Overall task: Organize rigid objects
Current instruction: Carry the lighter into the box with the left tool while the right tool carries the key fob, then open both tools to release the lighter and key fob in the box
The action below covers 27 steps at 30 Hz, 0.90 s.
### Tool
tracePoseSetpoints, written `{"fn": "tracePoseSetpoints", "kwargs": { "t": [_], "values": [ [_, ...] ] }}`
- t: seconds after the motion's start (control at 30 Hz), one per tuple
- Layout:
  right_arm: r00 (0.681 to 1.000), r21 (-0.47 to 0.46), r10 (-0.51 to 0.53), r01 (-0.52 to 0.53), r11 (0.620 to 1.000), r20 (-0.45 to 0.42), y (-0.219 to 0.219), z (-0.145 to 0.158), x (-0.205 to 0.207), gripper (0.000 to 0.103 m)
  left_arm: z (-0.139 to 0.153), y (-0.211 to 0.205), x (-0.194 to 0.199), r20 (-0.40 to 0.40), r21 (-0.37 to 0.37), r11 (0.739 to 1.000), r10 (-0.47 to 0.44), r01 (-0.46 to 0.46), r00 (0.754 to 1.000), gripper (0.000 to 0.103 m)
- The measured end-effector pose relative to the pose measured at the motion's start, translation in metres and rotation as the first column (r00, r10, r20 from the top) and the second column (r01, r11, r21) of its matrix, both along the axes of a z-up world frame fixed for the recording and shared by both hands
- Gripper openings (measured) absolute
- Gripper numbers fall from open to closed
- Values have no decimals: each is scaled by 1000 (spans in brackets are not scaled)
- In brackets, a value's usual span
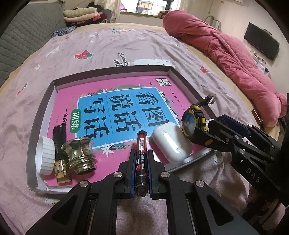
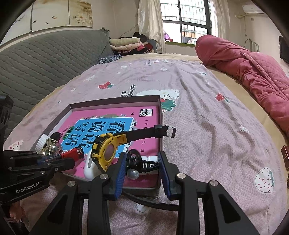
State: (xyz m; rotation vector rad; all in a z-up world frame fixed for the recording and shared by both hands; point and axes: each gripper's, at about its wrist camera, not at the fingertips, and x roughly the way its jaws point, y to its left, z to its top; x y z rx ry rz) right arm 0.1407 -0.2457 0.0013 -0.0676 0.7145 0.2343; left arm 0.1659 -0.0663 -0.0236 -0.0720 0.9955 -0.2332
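A shallow box (image 1: 112, 69) lies on the bed with a pink book (image 1: 115, 110) inside it. On the book rest a white ribbed cap (image 1: 45, 155), a gold and black tube (image 1: 60, 159), a gold and glass stopper (image 1: 79, 155) and a white earbud case (image 1: 171, 142). My left gripper (image 1: 141, 152) is shut on a red and black marker (image 1: 141, 157), low over the box's near edge. My right gripper (image 2: 142, 157) is shut on the strap of a yellow and black watch (image 2: 106, 151), held above the box's near right corner beside the earbud case (image 2: 89, 168).
The box sits on a pink printed bedsheet (image 1: 108, 47). A rolled red quilt (image 1: 234, 59) lies along the right side. A grey padded headboard (image 1: 27, 36) and folded clothes (image 1: 81, 15) stand at the far left. A dark screen (image 1: 260, 43) hangs on the right wall.
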Motion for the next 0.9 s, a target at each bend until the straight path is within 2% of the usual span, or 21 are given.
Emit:
{"fn": "tracePoseSetpoints", "kwargs": {
  "t": [0.4, 0.63, 0.7, 0.77, 0.9],
  "values": [
    [1000, 0, -14, 14, 1000, 0, -5, 1, -1, 36, 1, 10, -2, -7, -8, 1000, 21, -21, 1000, 11],
    [999, 48, -15, 13, 999, 37, -9, 10, -7, 39, 3, 10, -5, -1, -12, 1000, 15, -15, 1000, 12],
    [999, 47, -8, 6, 999, 51, -6, 13, -10, 40, 6, 10, -7, 9, -14, 1000, 15, -15, 1000, 17],
    [998, 49, 3, -6, 999, 67, -4, 16, -13, 40, 9, 11, -9, 19, -23, 1000, 13, -13, 1000, 26],
    [996, 39, 22, -26, 999, 92, 4, 20, -18, 46, 16, 12, -15, 41, -18, 1000, 12, -11, 999, 40]
  ]
}}
